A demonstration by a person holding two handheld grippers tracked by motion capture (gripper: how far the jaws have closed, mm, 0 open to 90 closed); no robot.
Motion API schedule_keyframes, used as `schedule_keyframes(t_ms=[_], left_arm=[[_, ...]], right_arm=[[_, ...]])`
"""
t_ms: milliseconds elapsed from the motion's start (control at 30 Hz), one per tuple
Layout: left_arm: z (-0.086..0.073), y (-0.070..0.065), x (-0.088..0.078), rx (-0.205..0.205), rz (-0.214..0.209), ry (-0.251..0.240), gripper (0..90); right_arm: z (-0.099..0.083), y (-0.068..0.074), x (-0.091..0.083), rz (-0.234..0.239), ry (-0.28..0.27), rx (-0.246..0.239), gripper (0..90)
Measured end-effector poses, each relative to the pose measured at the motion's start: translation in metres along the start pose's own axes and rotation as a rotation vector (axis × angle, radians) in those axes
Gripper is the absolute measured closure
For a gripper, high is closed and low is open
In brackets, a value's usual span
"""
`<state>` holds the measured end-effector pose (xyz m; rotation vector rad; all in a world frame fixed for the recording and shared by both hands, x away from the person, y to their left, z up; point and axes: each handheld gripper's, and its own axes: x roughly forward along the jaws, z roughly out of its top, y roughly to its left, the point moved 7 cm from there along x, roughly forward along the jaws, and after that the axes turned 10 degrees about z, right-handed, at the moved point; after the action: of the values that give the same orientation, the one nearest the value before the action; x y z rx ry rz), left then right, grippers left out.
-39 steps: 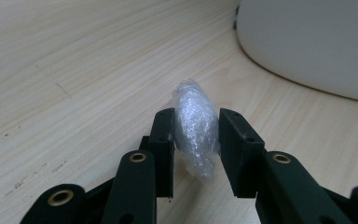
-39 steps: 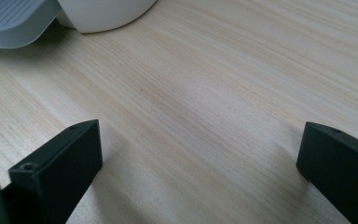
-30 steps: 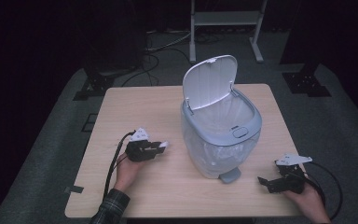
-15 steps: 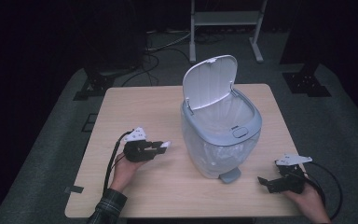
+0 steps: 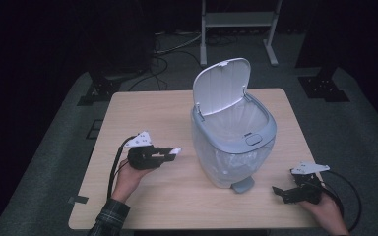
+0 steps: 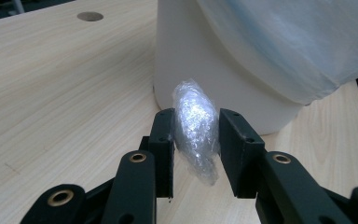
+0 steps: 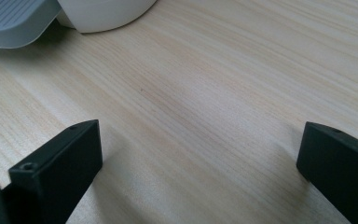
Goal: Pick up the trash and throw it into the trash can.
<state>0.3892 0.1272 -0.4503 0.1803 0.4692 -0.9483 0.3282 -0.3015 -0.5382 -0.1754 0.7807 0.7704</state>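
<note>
Between left hand-held gripper jaws, crumpled plastic wad pinched, right hand-held gripper wide open

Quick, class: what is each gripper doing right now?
Left gripper: closed on a crumpled wad of clear plastic wrap.
Right gripper: open, nothing between its jaws, over the light wooden table.

Set high above the near edge of the desk, high view looking forward and down, taking in the whole top with the open-lidded bin just right of centre, the left hand-held gripper at 8 o'clock and the right hand-held gripper at 5 o'clock. Mounted on the left hand-held gripper, very close and low, looking along the jaws at the bin wall. Riding the right hand-held gripper, skimming the desk, with the bin's grey pedal at 10 o'clock, shared with the high view.
</note>
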Motion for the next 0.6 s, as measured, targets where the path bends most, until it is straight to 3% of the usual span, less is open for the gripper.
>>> schedule_keyframes(t_ms=[300, 600], left_arm=[[0.012, -0.006, -0.007, 0.014, -0.035, -0.018, 67.1], [0.022, -0.008, -0.014, 0.002, -0.060, -0.033, 67.0]], right_arm=[[0.000, 0.000, 0.000, 0.000, 0.000, 0.000, 0.0], [0.000, 0.000, 0.000, 0.000, 0.000, 0.000, 0.0]])
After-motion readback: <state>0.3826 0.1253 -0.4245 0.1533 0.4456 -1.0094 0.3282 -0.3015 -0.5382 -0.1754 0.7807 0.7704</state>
